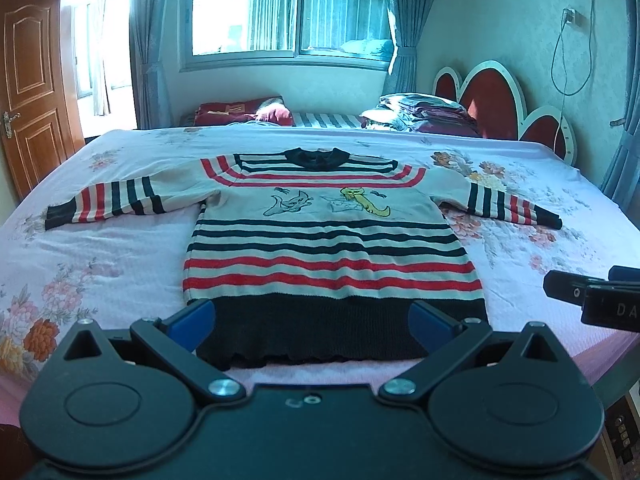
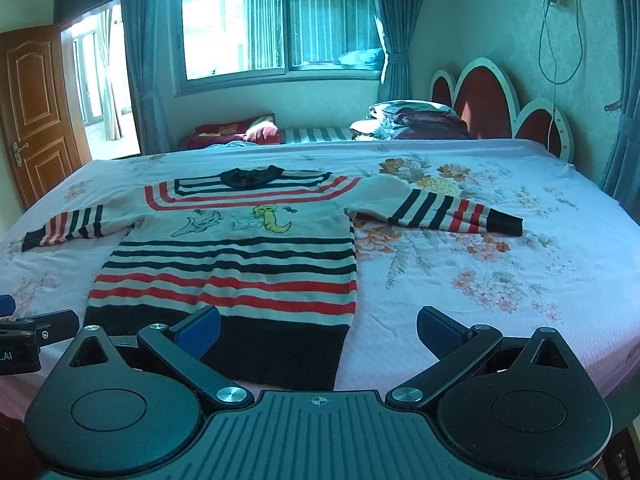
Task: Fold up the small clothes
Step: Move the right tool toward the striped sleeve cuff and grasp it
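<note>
The small knitted sweater with red and dark stripes point(image 1: 332, 236) lay flat on the flowered bedsheet point(image 1: 100, 248), sleeves spread, nothing folded yet. Your left gripper point(image 1: 312, 322) and right gripper point(image 2: 318, 330) were wide open and empty, probably hovering above the dark hem. Next — take a sleeve and bring it across the body.

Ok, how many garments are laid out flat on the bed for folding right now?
1: a striped sweater spread face up mid-bed, sleeves out to both sides, dark hem nearest both open grippers. The folded pile by the headboard is bedding or clothes; I cannot tell which.
</note>
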Demonstrator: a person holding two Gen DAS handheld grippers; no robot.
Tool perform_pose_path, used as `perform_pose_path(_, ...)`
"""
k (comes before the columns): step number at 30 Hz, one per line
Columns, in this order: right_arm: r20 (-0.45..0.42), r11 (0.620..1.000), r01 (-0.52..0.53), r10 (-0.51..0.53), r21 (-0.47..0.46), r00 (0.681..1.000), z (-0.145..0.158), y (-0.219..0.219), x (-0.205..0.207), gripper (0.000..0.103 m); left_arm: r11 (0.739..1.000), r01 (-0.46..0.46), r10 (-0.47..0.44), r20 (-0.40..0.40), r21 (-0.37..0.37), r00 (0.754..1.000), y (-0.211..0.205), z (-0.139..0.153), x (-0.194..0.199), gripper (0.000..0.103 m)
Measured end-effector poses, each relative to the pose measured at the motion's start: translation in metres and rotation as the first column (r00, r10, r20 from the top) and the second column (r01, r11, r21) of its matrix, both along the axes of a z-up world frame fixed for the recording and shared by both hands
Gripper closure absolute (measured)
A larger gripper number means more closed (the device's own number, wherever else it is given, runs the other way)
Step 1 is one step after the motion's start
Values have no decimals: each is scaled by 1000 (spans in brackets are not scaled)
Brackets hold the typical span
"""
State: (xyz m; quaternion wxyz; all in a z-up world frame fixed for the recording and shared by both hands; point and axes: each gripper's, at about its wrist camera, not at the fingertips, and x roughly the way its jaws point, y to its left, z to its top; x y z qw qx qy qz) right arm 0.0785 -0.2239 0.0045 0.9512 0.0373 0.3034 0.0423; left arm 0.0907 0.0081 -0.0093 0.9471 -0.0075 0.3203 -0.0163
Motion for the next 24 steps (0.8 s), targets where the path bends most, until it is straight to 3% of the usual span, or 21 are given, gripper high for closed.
perform_pose_path(8, 21, 997, 80, -81, 13, 997, 2, 1, 42, 0, 997, 68, -68, 34, 22, 997, 2, 6, 50, 0)
perform_pose_path(15, 7, 991, 132, -132, 14, 991, -3, -2, 74, 0, 996, 85, -85, 6, 10, 996, 8, -3, 88, 0)
perform_pose_path(24, -28, 979, 202, -201, 11, 979, -20, -41, 129, 0, 987, 155, -156, -22, -33, 988, -21, -21, 147, 0)
